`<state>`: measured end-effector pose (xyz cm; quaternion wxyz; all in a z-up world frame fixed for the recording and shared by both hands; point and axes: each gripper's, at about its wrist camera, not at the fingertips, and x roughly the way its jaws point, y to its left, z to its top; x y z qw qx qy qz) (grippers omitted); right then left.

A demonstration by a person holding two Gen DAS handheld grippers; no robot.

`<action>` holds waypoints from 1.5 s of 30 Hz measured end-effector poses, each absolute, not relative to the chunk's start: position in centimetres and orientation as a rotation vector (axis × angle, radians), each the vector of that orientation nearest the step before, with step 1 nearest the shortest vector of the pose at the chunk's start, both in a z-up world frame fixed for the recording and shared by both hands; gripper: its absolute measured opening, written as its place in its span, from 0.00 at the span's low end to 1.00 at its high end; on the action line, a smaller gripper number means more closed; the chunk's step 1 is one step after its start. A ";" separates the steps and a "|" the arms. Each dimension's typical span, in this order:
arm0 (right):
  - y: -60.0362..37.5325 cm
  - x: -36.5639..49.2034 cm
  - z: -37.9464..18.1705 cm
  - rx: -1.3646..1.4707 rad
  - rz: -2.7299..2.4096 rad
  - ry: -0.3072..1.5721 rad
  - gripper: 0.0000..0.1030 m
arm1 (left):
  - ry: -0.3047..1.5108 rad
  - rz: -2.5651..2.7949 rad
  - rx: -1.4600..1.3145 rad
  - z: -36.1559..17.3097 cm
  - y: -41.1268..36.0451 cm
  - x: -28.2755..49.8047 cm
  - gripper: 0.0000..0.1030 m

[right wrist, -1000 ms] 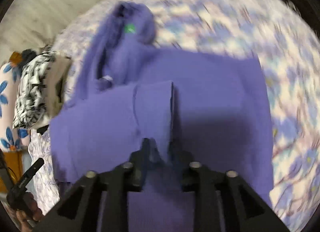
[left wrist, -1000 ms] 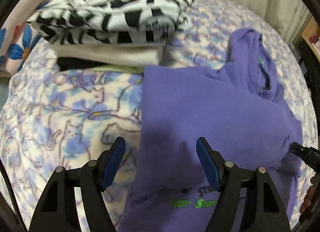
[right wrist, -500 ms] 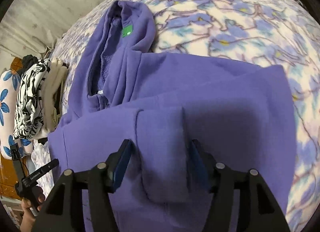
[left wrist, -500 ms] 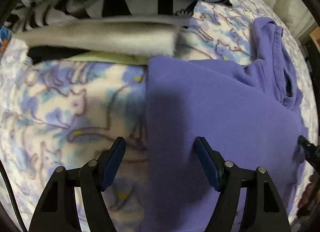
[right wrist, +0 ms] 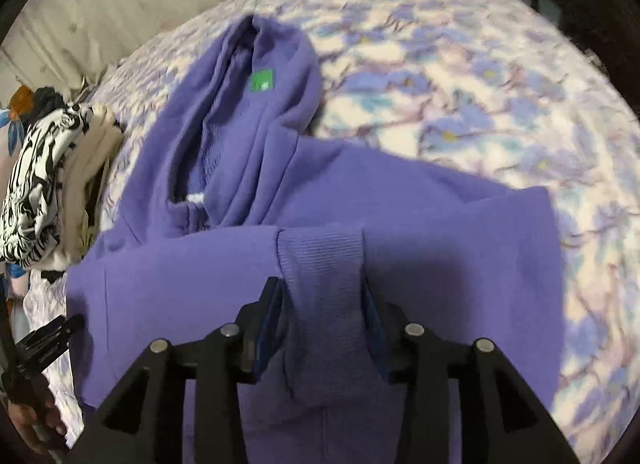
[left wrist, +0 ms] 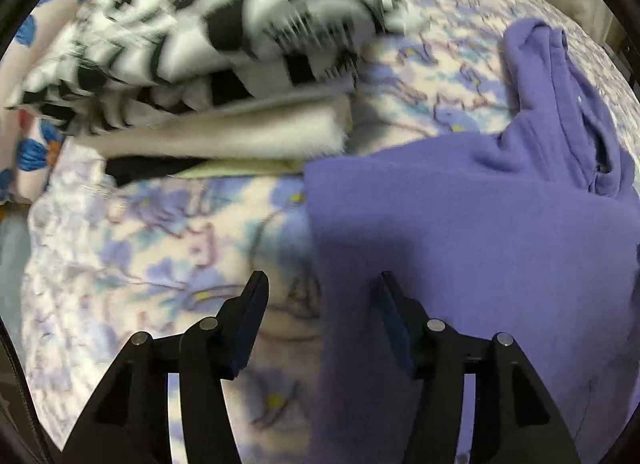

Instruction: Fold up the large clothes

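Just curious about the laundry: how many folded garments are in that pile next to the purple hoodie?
4 seem stacked: a black-and-white patterned top, a cream layer under it, then a black one and a pale green one lowest. Blur may hide more.

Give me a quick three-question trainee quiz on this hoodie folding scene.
1. True or false: the hoodie is purple.
2. What lies between the right gripper's pads? A) ribbed cuff B) hood C) blanket
3. Fill in: the left gripper straddles the hoodie's ____ over the blanket.

Key: 1 true; 2 A, the cuff, with the jaws just closing; 3 edge.
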<state>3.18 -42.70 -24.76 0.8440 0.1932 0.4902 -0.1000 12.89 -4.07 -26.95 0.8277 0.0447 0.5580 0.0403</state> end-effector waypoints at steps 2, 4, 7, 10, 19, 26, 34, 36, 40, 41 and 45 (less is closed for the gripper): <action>-41.3 1.9 -23.6 0.388 -0.214 1.006 0.41 | 1.120 0.111 0.075 -24.9 -4.1 11.5 0.53; -39.7 0.9 -23.0 0.391 -0.185 0.995 0.45 | 1.075 0.083 0.016 -23.2 -4.4 10.1 0.53; -36.8 0.2 -23.6 0.465 -0.054 1.018 0.45 | 1.072 -0.011 -0.056 -22.6 -6.7 7.9 0.51; -33.5 0.1 -25.2 0.452 0.023 1.066 0.45 | 1.132 -0.105 -0.058 -24.3 -10.8 6.5 0.39; -37.5 -0.8 -26.6 0.384 -0.073 1.044 0.39 | 1.220 -0.024 -0.039 -28.6 -10.1 6.7 0.39; -42.4 -3.0 -26.1 0.416 -0.217 1.061 0.31 | 1.252 -0.011 -0.056 -28.6 -8.2 7.5 0.35; -43.7 -5.0 -24.3 0.487 -0.240 1.070 0.31 | 1.259 0.007 -0.010 -26.2 -9.3 5.7 0.52; -43.8 -5.9 -23.4 0.504 -0.234 1.059 0.31 | 1.244 -0.003 0.003 -24.8 -9.7 5.1 0.54; -44.0 -6.4 -21.2 0.507 -0.231 1.045 0.31 | 1.228 -0.016 0.017 -22.2 -9.9 4.2 0.61; -43.9 -6.7 -20.5 0.504 -0.223 1.042 0.31 | 1.221 -0.016 0.017 -21.4 -9.9 3.9 0.63; -43.4 -7.6 -18.1 0.479 -0.207 1.036 0.34 | 1.196 -0.019 0.014 -18.6 -10.0 3.0 0.66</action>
